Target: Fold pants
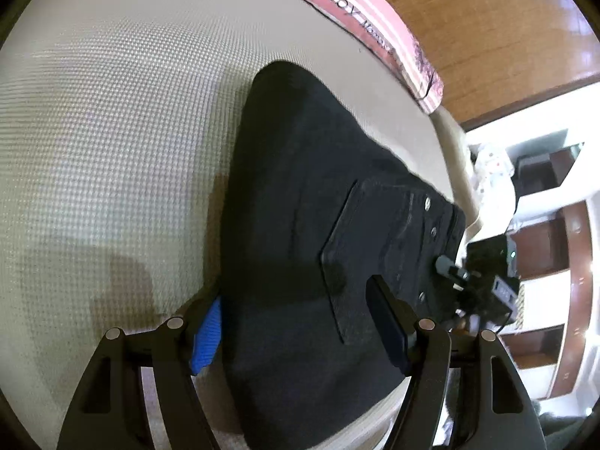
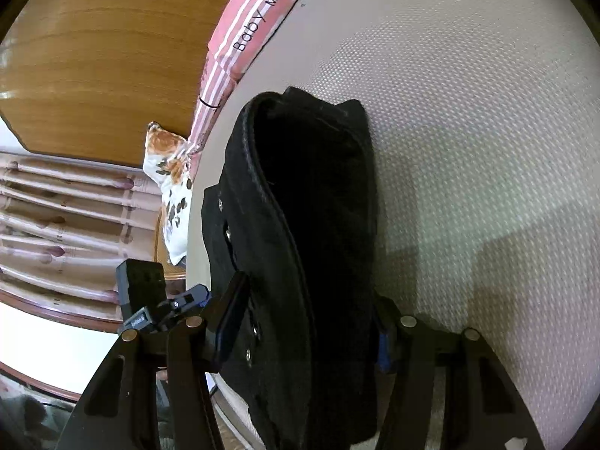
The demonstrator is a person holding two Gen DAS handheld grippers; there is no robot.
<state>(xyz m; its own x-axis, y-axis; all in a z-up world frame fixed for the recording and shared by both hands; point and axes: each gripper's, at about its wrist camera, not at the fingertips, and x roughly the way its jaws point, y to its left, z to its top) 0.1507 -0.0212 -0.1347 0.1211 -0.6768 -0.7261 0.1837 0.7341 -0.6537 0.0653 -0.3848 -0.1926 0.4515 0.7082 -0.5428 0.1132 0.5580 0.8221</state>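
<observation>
the black pants [image 1: 318, 206] lie on the pale dotted mattress [image 1: 112, 131], and i place everything by them. my left gripper [image 1: 300, 322] sits at their near end, its jaws standing wide with the cloth between them: the blue-padded finger [image 1: 206, 337] is just at the left edge of the fabric, the dark finger [image 1: 386, 322] rests over the cloth to the right, near the back pocket [image 1: 356, 232] and the row of metal rivets [image 1: 427, 202]; i cannot tell whether the pads actually press. beyond the pants' far end a pink striped pillow [image 1: 375, 26] with "baby" printed on it lies along the mattress edge, with a wooden headboard [image 1: 487, 18] behind it. to the right of the waistband my other gripper shows, at the mattress edge. from the right wrist, the pants [image 2: 318, 206] are bunched and stand up in a fold, running straight through my right gripper [image 2: 303, 322]; its left finger [image 2: 232, 315] lies against the riveted side and the blue-edged right finger [image 2: 382, 345] is tight to the other side, so it looks closed on the cloth. left of the pants, off the mattress [image 2: 468, 112], are a floral cushion [image 2: 168, 187] and curtain folds [image 2: 56, 225].
</observation>
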